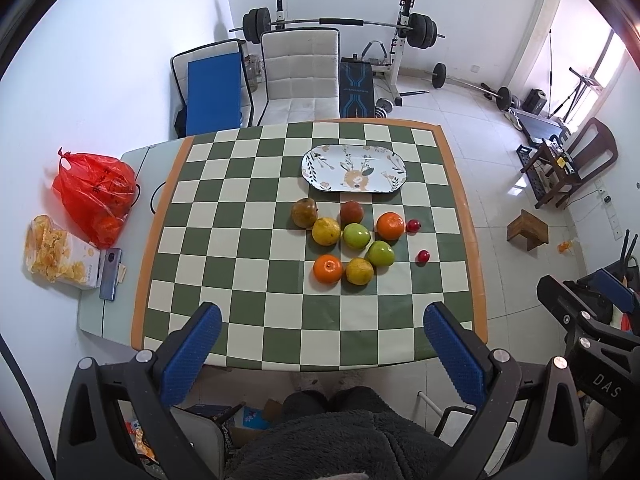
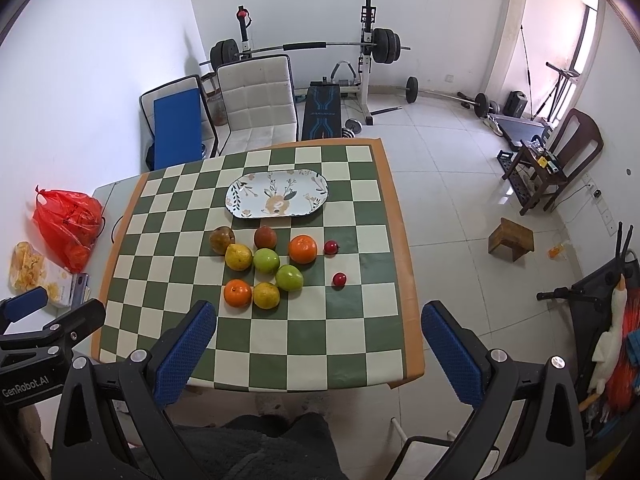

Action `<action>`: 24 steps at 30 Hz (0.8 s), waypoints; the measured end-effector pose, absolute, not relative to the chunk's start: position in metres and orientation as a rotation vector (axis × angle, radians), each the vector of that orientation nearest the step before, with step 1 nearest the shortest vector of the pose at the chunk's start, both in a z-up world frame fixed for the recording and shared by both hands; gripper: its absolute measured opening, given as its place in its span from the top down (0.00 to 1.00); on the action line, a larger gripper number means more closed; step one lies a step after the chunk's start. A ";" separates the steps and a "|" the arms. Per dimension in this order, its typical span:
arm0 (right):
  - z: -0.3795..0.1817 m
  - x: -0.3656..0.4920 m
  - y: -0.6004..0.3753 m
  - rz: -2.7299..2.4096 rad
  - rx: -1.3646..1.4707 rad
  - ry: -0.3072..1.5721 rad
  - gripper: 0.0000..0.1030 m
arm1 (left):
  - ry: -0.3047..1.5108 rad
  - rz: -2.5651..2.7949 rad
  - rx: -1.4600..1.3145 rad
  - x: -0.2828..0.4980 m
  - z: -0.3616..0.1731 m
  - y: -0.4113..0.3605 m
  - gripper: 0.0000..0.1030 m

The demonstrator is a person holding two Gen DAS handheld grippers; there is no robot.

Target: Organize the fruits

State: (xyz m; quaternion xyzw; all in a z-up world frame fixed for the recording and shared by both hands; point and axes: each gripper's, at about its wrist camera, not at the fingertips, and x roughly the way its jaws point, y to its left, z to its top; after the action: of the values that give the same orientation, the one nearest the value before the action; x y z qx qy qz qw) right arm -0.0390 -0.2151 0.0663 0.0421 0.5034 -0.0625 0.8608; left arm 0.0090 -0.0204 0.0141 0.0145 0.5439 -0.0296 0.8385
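Observation:
Several fruits lie grouped on the green-and-cream checkered table [image 1: 248,184]: two oranges [image 1: 328,269], two yellow citrus [image 1: 326,231], two green apples [image 1: 356,236], a brown pear [image 1: 304,212], a reddish fruit [image 1: 352,211] and two small red fruits [image 1: 423,256]. An empty oval deer-pattern plate [image 1: 354,168] sits behind them; it also shows in the right wrist view [image 2: 277,194]. My left gripper [image 1: 322,320] is open and empty above the table's near edge. My right gripper [image 2: 319,322] is open and empty, over the near right part, close to an orange [image 2: 237,293].
A red plastic bag [image 1: 96,192], a snack bag [image 1: 56,252] and a phone [image 1: 110,274] lie on the grey table part at left. A white chair [image 1: 300,76] and blue-cushioned chair [image 1: 214,88] stand behind the table. Weight bench, barbells, a wooden stool [image 1: 528,230] stand beyond.

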 end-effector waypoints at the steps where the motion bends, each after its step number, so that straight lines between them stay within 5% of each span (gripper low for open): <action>1: 0.067 -0.040 -0.216 -0.129 0.090 1.056 0.00 | 1.151 -0.062 0.028 0.009 0.014 -0.020 0.00; 24: 0.068 -0.041 -0.218 -0.125 0.091 1.059 0.00 | 1.140 -0.058 0.027 0.013 0.018 -0.022 0.00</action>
State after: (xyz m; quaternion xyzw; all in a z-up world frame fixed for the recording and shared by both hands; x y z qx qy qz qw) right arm -0.0409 -0.2177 0.0680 0.0434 0.5046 -0.0596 0.8602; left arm 0.0126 -0.0220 0.0185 0.0126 0.5395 -0.0275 0.8414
